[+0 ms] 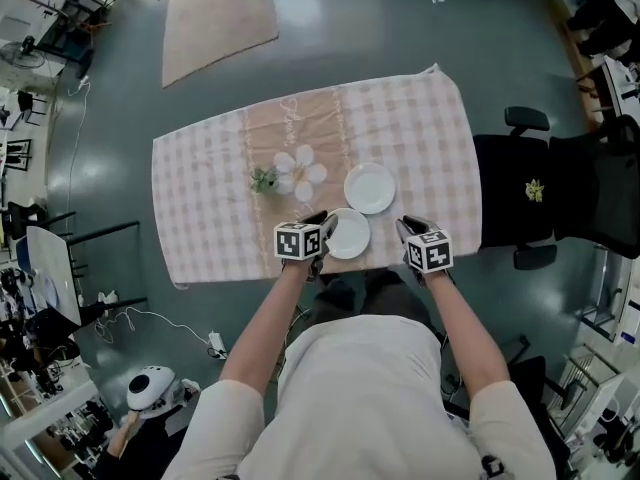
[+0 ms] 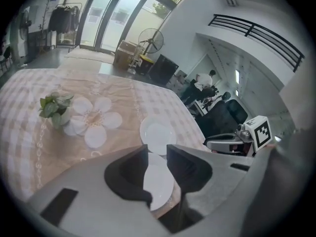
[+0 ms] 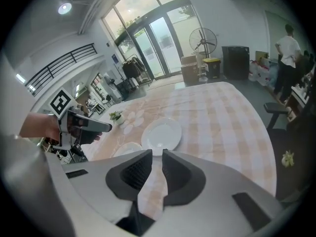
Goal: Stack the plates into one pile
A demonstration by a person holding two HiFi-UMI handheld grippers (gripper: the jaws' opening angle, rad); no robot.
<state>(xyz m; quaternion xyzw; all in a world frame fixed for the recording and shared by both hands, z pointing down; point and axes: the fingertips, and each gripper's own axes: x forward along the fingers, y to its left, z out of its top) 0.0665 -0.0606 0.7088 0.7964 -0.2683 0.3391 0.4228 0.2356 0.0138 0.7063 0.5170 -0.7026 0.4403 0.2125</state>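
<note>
Two white plates lie on the checked tablecloth (image 1: 200, 208). The near plate (image 1: 350, 236) (image 2: 159, 181) (image 3: 126, 148) sits by the table's front edge, and the far plate (image 1: 370, 188) (image 2: 158, 135) (image 3: 162, 135) lies just beyond it, to the right. My left gripper (image 1: 324, 224) (image 2: 157, 152) is at the near plate's left rim, its jaws apart, and the plate's face shows through the gap. My right gripper (image 1: 404, 226) (image 3: 157, 154) hovers right of the near plate, with a narrow gap between its jaws and only cloth behind it.
A white flower decoration (image 1: 300, 173) (image 2: 91, 122) and a small green plant (image 1: 264, 179) (image 2: 53, 107) sit left of the plates. A black office chair (image 1: 515, 193) stands at the table's right end. A rug (image 1: 215, 13) lies on the floor beyond.
</note>
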